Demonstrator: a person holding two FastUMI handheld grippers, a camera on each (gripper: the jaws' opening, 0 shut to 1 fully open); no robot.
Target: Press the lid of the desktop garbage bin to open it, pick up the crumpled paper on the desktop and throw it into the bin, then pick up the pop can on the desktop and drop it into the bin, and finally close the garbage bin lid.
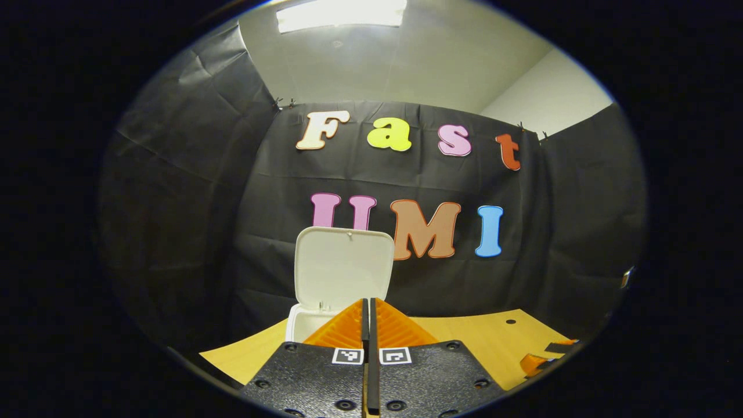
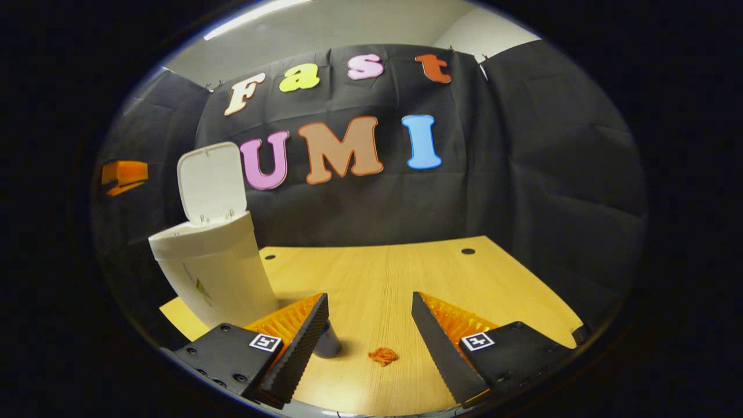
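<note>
In the right gripper view, the white plastic desktop garbage bin (image 2: pixel 212 273) is standing at the left of the light wooden worktop (image 2: pixel 406 273), its hinged lid (image 2: pixel 210 183) raised upright. A pop can (image 2: pixel 328 342) is showing partly behind one finger, beside the bin. The small orange crumpled paper (image 2: pixel 383 355) is lying between the widely parted, empty fingers of the right gripper (image 2: pixel 370 325). In the left gripper view, the left gripper (image 1: pixel 369 319) is holding its fingers pressed together, empty, before the open bin.
</note>
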